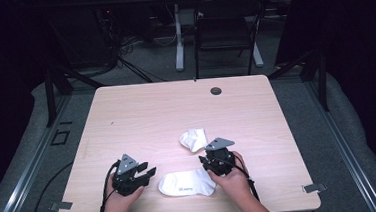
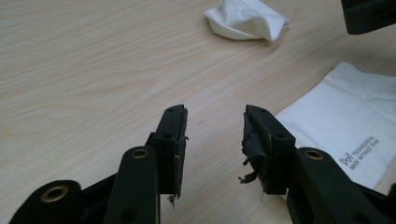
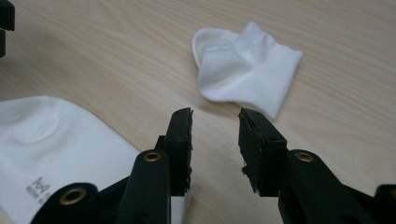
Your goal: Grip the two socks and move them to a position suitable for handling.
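High view | L claw (image 1: 149,173) apart, nothing held | R claw (image 1: 211,160) apart, over flat sock (image 1: 187,183)

Dark room, grey floor (image 1: 153,63), black chair (image 1: 222,32) behind table (image 1: 166,107).

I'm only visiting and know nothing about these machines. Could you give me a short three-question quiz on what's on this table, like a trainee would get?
1. How many white socks lie on the table?
2. True or false: the right gripper is clamped on a sock.
3. Which sock bears printed lettering: A, the flat sock, or B, the crumpled sock?

Key: 1. Two. 2. False; its jaws stand open over bare wood. 3. A.
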